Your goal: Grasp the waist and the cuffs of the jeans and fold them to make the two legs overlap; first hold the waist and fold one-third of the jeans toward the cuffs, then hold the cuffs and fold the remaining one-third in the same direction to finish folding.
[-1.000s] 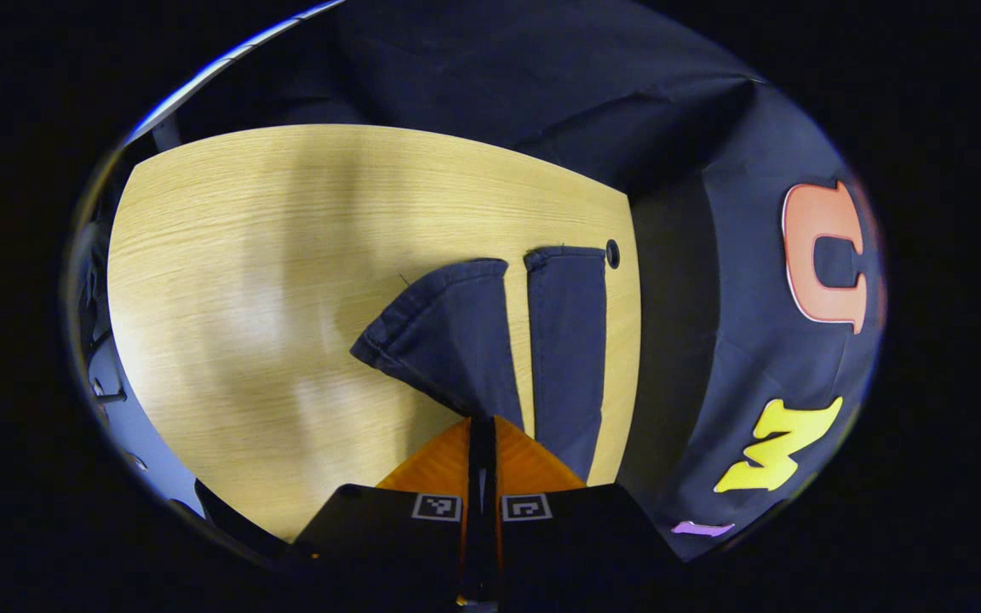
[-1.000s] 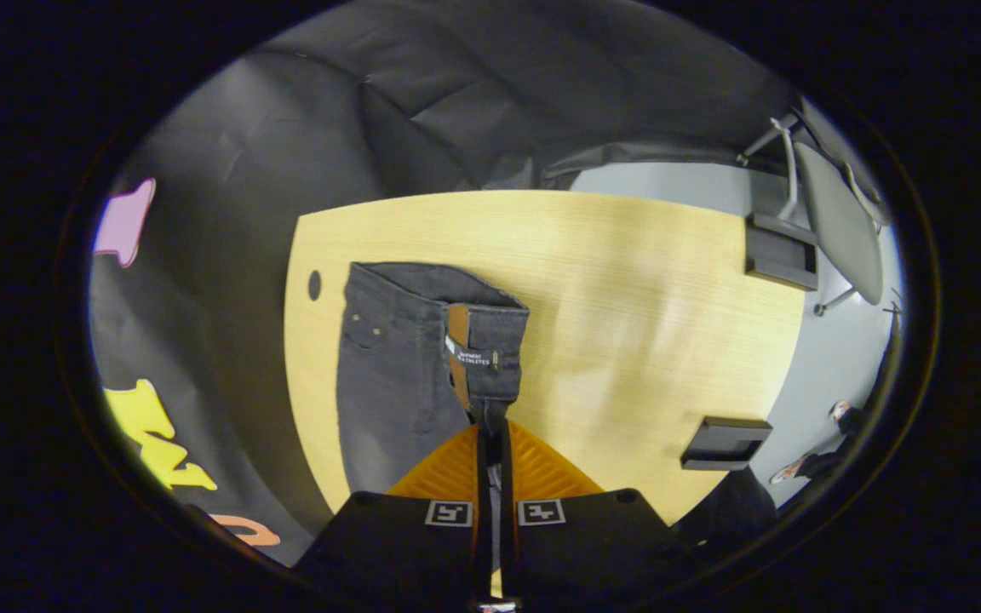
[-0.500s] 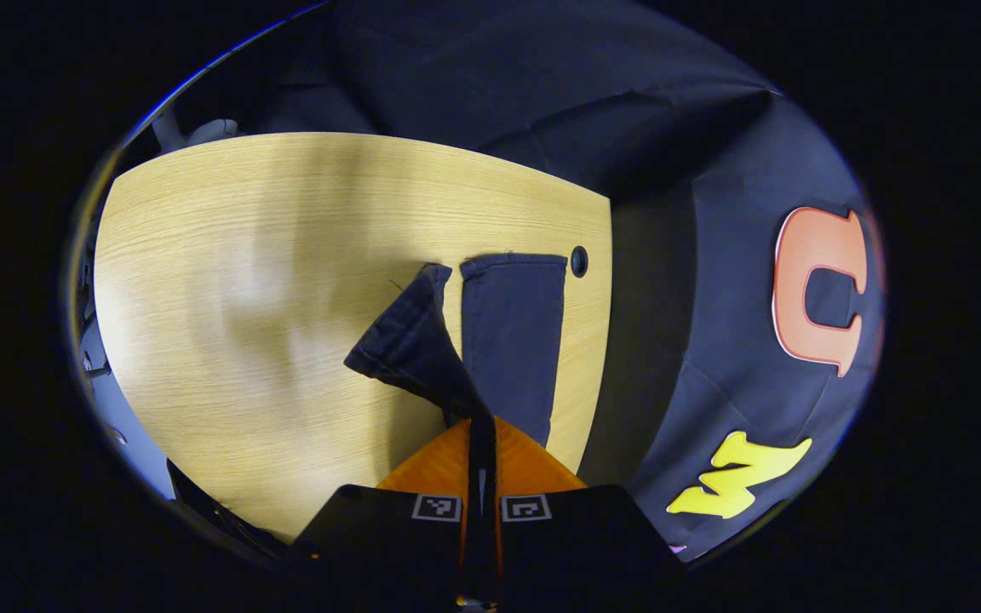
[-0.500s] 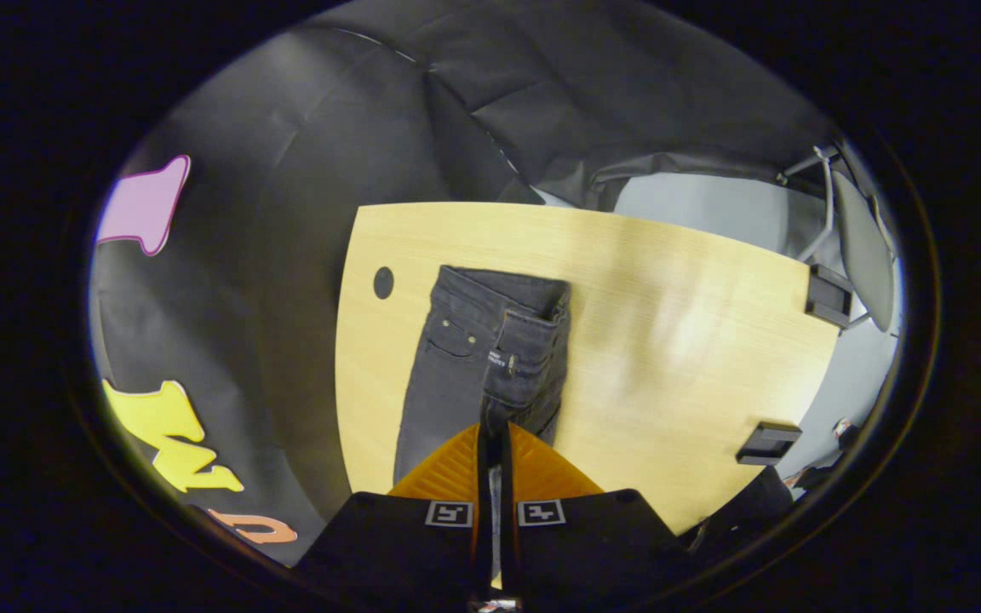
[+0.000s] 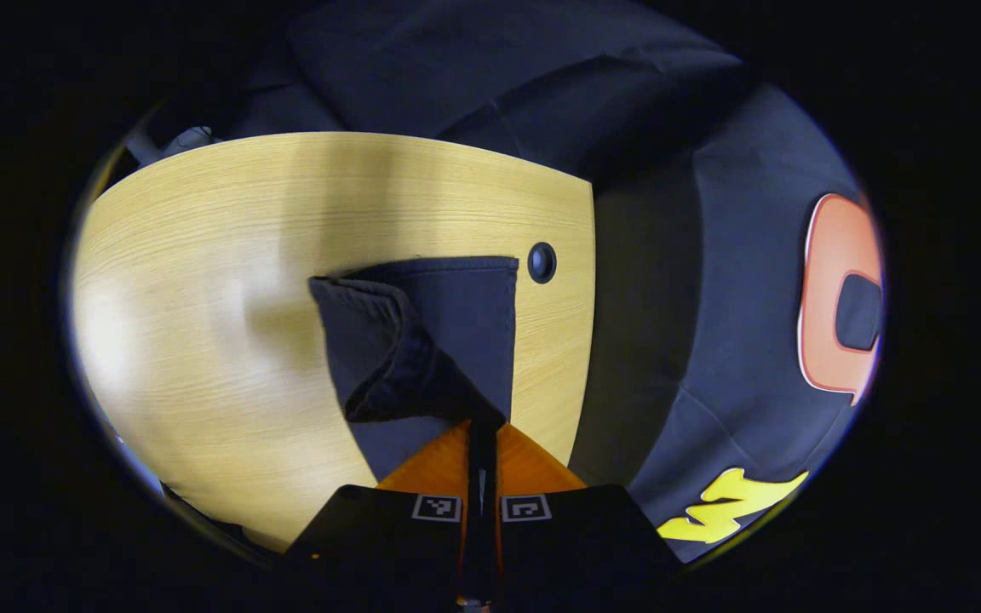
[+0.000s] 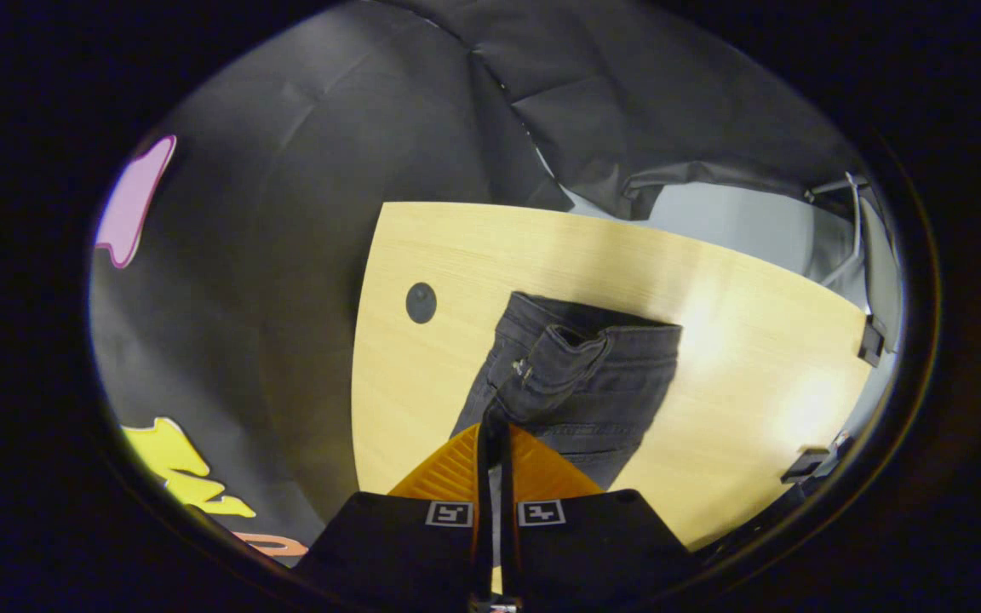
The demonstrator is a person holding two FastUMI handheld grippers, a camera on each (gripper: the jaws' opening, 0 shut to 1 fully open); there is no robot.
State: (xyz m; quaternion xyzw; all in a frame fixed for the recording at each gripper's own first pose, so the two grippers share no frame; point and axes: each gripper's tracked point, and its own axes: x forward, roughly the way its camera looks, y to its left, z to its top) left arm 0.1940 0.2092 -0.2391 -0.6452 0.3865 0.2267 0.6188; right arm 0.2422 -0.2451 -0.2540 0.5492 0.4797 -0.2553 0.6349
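Both grippers have denim pinched right now. In the left gripper view, the left gripper (image 5: 482,423) is clamped on the edge of one cuff (image 5: 371,340), which is lifted and draped over the other leg (image 5: 469,315) lying flat on the table (image 5: 201,255). That leg's hem runs straight across, just beside the dark round hole (image 5: 542,262) in the tabletop (not touching it).

In the right gripper view, the right gripper (image 6: 495,426) is closed tight on the waist (image 6: 559,362) of the jeans (image 6: 601,383). The held waistband part is bunched and raised over the flat half below it, so the two halves mostly overlap. The jeans sit near the table's wall-side edge, with the same round hole a bit off to their left. There's a dark bracket thing (image 6: 869,340) clipped on the far right table edge, can't tell what it is.
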